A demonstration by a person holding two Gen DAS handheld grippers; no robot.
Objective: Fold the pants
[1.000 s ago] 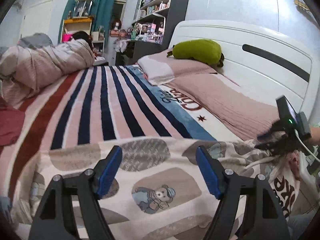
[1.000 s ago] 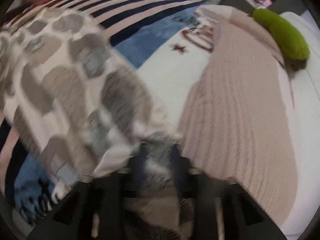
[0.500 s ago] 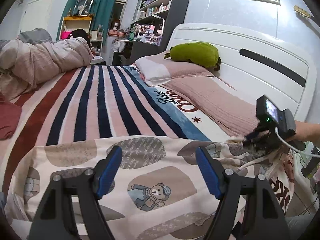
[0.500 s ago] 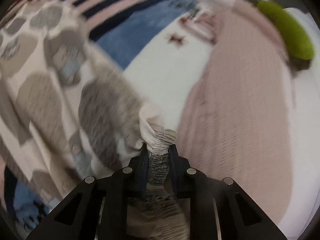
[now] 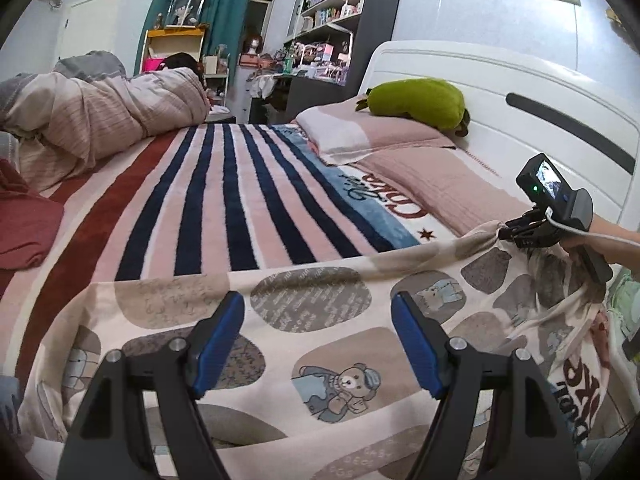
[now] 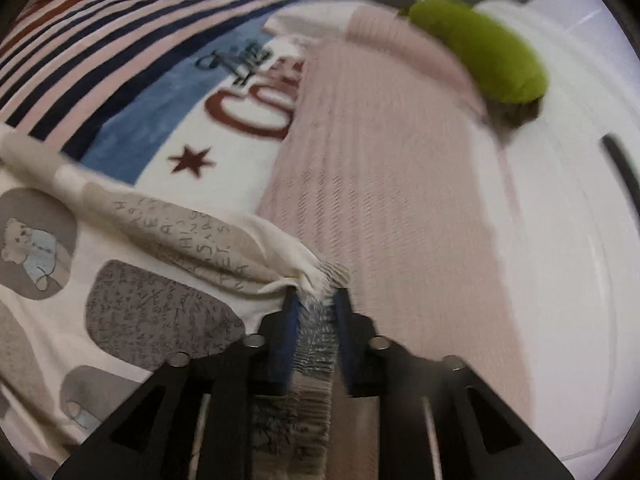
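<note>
Cream pants printed with grey ovals and bears lie spread across the near end of the striped bed. My left gripper hovers just above them, open, with nothing between its blue pads. At the right, my right gripper, held by a hand, has the gathered elastic waistband between its pads and lifts that corner. Its jaws are opening slightly while the pads still press on the band. In the right wrist view the right gripper holds the pants pulled taut from the left.
The striped blanket covers the bed. Pink pillows and a green plush lie by the white headboard. A rolled duvet and a red cloth sit at the left. Shelves stand behind.
The right gripper closed on the waistband and carried it up and toward the headboard, stretching the pants edge. The left gripper kept still and open.
</note>
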